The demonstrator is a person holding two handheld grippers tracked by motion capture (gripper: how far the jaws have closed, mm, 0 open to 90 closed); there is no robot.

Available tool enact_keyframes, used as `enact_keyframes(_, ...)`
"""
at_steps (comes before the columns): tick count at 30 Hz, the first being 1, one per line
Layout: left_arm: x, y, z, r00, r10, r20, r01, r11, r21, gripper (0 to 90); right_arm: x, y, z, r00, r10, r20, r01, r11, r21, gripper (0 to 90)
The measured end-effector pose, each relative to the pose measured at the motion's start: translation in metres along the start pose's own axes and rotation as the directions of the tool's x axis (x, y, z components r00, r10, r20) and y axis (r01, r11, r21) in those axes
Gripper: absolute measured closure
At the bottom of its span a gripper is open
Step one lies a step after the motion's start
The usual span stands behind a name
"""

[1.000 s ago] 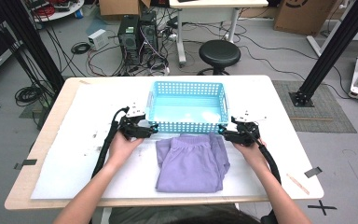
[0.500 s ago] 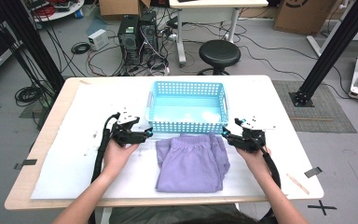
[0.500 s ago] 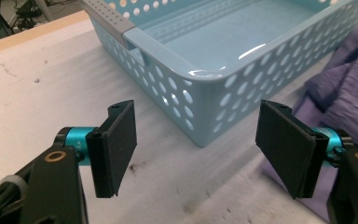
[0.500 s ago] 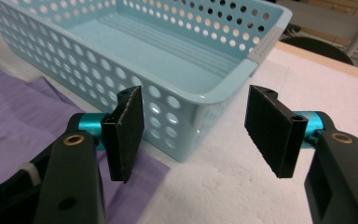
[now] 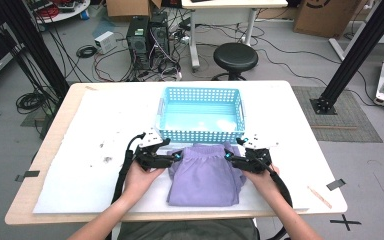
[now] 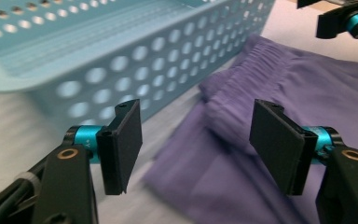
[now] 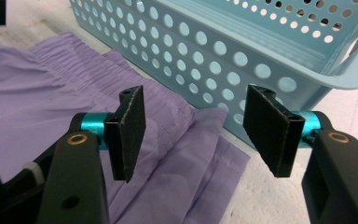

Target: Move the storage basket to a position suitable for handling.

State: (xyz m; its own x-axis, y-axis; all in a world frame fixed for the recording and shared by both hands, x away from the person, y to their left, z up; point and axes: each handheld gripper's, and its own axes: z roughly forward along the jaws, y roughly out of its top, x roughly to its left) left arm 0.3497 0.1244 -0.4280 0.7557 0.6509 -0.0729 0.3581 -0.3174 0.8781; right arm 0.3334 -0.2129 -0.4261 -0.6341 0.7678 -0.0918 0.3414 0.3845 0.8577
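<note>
— White tabletop point(image 5: 105, 125): what differs from a second ago?
— Left gripper point(image 5: 176, 157) slid inward to the purple shorts point(image 5: 205, 175) near the front edge, jaws spread, just narrowing, cloth between them unpinched; right gripper point(image 5: 228, 156) spread. No writing readable.

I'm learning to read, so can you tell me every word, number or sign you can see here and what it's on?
No words or numbers can be read.
Cardboard box: a dark round mark, cut off and too blurred to read.
Floor: a black tape cross, shaped like "X", a marker rather than a letter.
Blue basket, purple cloth and both tools: no writing to be seen.
</note>
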Motion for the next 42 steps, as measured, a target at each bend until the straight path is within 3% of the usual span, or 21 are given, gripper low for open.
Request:
enact_keyframes(2,-0.006,0.002,0.01,0.9997,-0.012,0.024,0.011,0.9997,0.02,38.7,-0.001,-0.002,-0.001,1.0,0.002,0.004,-0.002,1.0,0.001,39.6)
enact_keyframes(6,-0.01,0.003,0.019,0.9997,-0.007,0.025,0.006,0.9987,0.051,44.1,-0.001,-0.004,-0.002,1.0,0.001,0.008,-0.001,1.0,0.003,39.5)
enact_keyframes(7,-0.011,0.003,0.023,0.9996,-0.007,0.026,0.005,0.9977,0.068,51.0,-0.001,-0.005,-0.002,1.0,0.003,0.009,-0.003,1.0,0.005,39.6)
enact_keyframes(10,-0.01,0.002,0.029,0.9991,-0.02,0.038,0.017,0.9958,0.09,60.2,-0.001,-0.005,-0.002,0.9999,-0.001,0.011,0.001,1.0,0.005,39.7)
enact_keyframes(12,-0.009,0.002,0.031,0.999,-0.022,0.038,0.019,0.997,0.075,71.7,-0.001,-0.005,-0.002,0.9999,-0.002,0.013,0.002,1.0,0.007,40.1)
enact_keyframes(16,-0.009,0.009,0.032,0.9994,-0.001,0.033,-0.001,0.9988,0.05,80.3,-0.002,-0.005,-0.001,0.9998,0.0,0.019,0.0,1.0,0.009,40.4)
enact_keyframes(22,-0.009,0.013,0.039,0.9995,0.027,0.014,-0.028,0.9986,0.044,81.5,-0.002,-0.005,0.0,0.9998,0.0,0.021,0.0,1.0,0.011,41.0)
enact_keyframes(25,-0.006,0.012,0.039,0.9999,0.011,-0.006,-0.011,0.9991,0.04,70.3,-0.004,-0.006,0.0,0.9997,0.002,0.023,-0.002,1.0,0.018,41.2)
enact_keyframes(26,-0.005,0.012,0.039,0.9999,0.01,-0.011,-0.009,0.9992,0.039,70.3,-0.004,-0.006,0.0,0.9997,0.002,0.023,-0.002,1.0,0.018,41.2)
enact_keyframes(27,-0.003,0.012,0.038,0.9996,-0.009,-0.025,0.01,0.9997,0.024,57.3,-0.005,-0.006,0.0,0.9996,0.005,0.028,-0.006,1.0,0.021,41.2)
enact_keyframes(28,-0.003,0.012,0.038,0.9996,-0.009,-0.025,0.01,0.9997,0.024,53.5,-0.005,-0.006,0.0,0.9996,0.005,0.028,-0.006,1.0,0.021,41.2)
enact_keyframes(30,-0.003,0.013,0.034,0.9993,-0.011,-0.037,0.011,0.9999,0.004,51.4,-0.007,-0.007,-0.001,0.9996,0.009,0.027,-0.01,1.0,0.018,41.3)
enact_keyframes(32,-0.002,0.014,0.023,0.9985,0.005,-0.054,-0.007,0.9996,-0.028,43.1,-0.01,-0.008,-0.003,0.9991,0.017,0.038,-0.018,1.0,0.01,41.2)
enact_keyframes(38,0.003,0.013,0.003,0.9953,0.044,-0.087,-0.051,0.9953,-0.082,37.6,-0.019,-0.011,-0.009,0.9966,0.066,0.049,-0.067,0.998,0.007,38.5)
enact_keyframes(42,0.012,0.011,-0.017,0.9871,0.086,-0.135,-0.099,0.9901,-0.099,33.5,-0.026,-0.016,-0.017,0.9925,0.095,0.077,-0.094,0.996,-0.008,37.0)
